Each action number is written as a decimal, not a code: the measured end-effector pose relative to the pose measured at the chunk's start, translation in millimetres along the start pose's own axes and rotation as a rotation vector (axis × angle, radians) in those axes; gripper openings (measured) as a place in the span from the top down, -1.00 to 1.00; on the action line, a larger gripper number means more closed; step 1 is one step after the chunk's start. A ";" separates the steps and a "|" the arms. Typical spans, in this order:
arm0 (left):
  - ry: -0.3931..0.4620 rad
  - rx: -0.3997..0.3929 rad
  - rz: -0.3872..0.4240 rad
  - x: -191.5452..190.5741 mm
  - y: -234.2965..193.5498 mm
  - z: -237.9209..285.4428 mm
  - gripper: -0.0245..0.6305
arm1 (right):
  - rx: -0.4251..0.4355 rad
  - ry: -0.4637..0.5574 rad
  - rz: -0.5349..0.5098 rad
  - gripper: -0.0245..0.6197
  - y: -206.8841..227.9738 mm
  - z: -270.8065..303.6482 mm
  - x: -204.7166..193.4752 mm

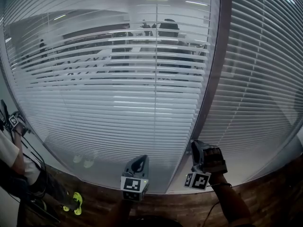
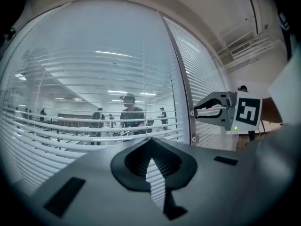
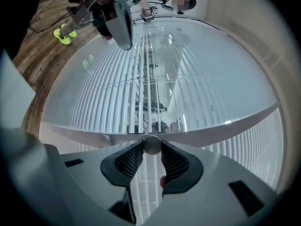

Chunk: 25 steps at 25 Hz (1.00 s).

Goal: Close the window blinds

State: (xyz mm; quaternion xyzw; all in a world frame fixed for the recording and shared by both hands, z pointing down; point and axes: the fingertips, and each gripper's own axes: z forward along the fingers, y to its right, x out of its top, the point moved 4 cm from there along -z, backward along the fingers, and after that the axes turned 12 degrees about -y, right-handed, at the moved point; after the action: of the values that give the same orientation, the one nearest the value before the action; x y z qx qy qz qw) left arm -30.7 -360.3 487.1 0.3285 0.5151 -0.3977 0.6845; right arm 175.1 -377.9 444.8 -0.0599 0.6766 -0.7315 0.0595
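Grey slats fill the glass in front of us, and the window blinds (image 1: 118,79) are not shut yet. Through the upper rows we can plainly see a room with people beyond, while the lower rows look closer to flat. The panel right of the dark upright frame (image 1: 210,79) already reads as closed.

Over to the right gripper (image 1: 195,150), level against that frame. Its own view shows the jaws pinched on a small round grey knob (image 3: 151,145), one ribbed pad on each side of it and only slightly parted around it. The slats run upright in that view, so the tool is rolled onto its side. We judge this to be the tilt control, with the twisting step under way.

The left gripper (image 2: 150,142) hangs just in front of the glass with its jaw tips together and nothing between them. It is idle for now.

Next, as we read it, the call is for more roll about the knob's axis while the pinch stays firm. That knob is small and smooth, so a slip is the risk. If the wrist runs out of turn, we would need to release, roll back and grip again until the upper slats overlap.
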 end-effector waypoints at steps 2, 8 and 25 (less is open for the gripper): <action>0.035 0.003 0.021 2.0 -1.3 -0.6 0.93 | -0.006 -0.011 -0.039 0.55 1.6 -1.5 0.2; -0.007 0.009 -0.007 -3.6 -2.2 -6.6 0.93 | 0.068 0.100 0.457 0.41 14.6 -16.0 -5.3; -0.040 -0.008 -0.011 -6.3 6.4 -4.6 0.93 | 0.351 0.138 1.529 0.40 5.5 -3.0 -24.1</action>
State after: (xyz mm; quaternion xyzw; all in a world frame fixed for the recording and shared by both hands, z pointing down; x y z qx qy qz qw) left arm -28.1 -352.0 492.3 0.3150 0.5048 -0.4061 0.6936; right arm 198.4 -371.3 438.9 0.4781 0.4070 -0.5858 0.5125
